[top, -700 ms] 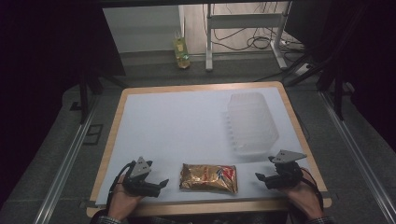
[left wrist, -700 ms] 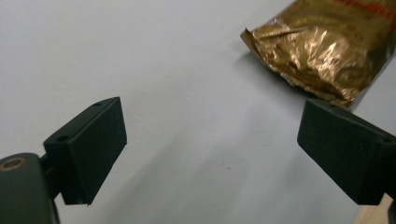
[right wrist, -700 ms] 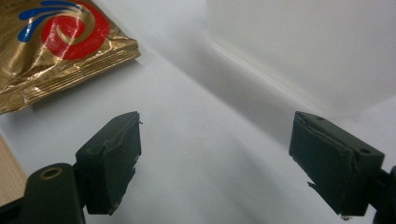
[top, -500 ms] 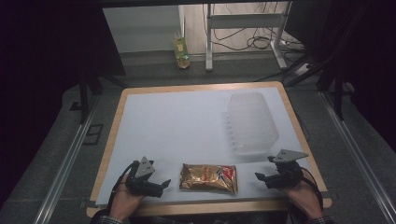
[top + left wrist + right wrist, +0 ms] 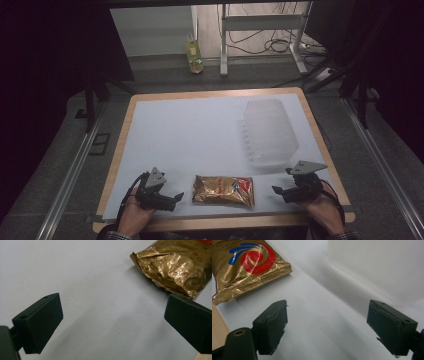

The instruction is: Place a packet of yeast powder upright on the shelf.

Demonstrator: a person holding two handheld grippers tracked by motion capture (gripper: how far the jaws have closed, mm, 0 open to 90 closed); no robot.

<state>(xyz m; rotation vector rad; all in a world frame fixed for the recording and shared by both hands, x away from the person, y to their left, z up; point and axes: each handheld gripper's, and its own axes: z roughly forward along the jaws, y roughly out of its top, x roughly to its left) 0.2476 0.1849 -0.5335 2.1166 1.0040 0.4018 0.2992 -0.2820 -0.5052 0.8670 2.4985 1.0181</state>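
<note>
Gold foil snack bag [image 5: 223,190] lies at the worktop [image 5: 200,130] near edge, long axis crosswise — between left tool [image 5: 172,199] and right tool [image 5: 278,191], both with jaws apart; left tool nearer

Left gripper [image 5: 176,197] has shifted slightly toward the packet [image 5: 223,190] since 0.7 s ago, its grey plate riding a little nearer the packet's left end. Jaws wide apart, tips just beside the packet's crinkled corner [image 5: 160,267] but not touching. Left hand [image 5: 134,216] has moved with it along the near edge.
</note>
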